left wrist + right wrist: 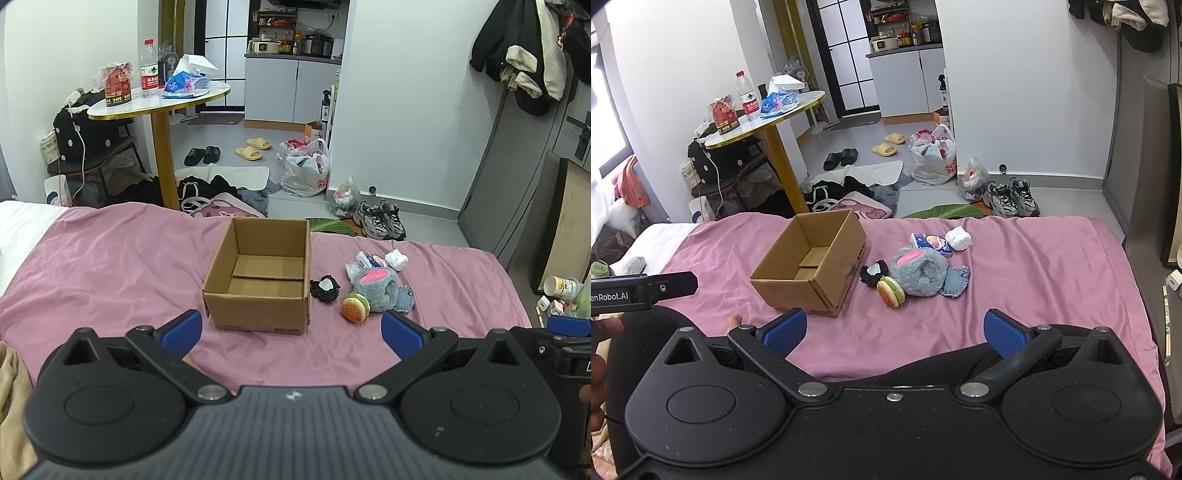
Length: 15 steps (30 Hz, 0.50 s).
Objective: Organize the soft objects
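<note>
**Both grippers hovering spread over the bed, soft things lying beside the box**

I am holding the left gripper (291, 332) low in the left wrist view, its blue fingers (183, 332) standing wide apart and gripping nothing. The right gripper (894, 330) is sitting the same way at the bottom of the right wrist view, fingers (1001, 332) spread and empty.

The cardboard box (258, 273) is standing open on the pink bedspread (110, 258) at the centre of the left frame, with nothing inside it. The soft things are lying just right of it: a small black pouch (325, 288) nearest the box, a burger toy (355, 305) in front, touching a grey plush (376, 288) with a pink patch. A blue cloth (404, 299) is peeking out from under the plush's right side. Behind the plush, a tissue packet (369, 260) and a crumpled white wad (396, 259) are lying side by side.

In the upper left of the frame, a round surface (162, 105) is carrying a water bottle (148, 68).
</note>
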Each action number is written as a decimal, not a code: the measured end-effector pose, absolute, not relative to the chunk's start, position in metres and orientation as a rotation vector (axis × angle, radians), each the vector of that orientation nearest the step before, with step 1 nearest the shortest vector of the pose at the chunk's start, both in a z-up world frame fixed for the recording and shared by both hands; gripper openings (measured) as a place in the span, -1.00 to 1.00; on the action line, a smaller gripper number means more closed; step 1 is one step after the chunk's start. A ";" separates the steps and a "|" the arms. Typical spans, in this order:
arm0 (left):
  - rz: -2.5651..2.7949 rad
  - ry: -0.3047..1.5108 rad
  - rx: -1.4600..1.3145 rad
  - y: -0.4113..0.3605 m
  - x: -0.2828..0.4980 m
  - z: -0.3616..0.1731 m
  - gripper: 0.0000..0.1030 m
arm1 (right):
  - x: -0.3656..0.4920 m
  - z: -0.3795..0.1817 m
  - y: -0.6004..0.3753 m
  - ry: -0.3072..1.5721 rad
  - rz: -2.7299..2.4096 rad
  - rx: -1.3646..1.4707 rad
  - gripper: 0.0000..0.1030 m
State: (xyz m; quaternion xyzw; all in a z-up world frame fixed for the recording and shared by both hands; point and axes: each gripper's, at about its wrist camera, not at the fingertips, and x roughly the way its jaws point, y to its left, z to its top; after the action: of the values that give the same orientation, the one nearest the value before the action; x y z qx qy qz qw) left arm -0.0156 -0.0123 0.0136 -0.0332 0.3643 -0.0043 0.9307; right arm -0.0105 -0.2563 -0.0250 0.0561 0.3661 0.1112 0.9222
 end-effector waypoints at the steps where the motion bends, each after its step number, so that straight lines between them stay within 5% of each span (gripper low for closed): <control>1: -0.008 0.747 -0.068 -0.012 -0.015 0.014 0.99 | -0.011 -0.025 -0.256 0.752 0.227 0.115 1.00; 15: -0.004 0.753 -0.078 -0.010 -0.016 0.013 0.99 | -0.011 -0.028 -0.255 0.756 0.229 0.113 1.00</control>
State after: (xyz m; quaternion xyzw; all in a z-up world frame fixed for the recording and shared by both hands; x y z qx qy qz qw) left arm -0.0156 -0.0099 0.0132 -0.0379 0.3677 -0.0021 0.9292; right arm -0.0108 -0.2547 -0.0277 0.0550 0.3682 0.1115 0.9214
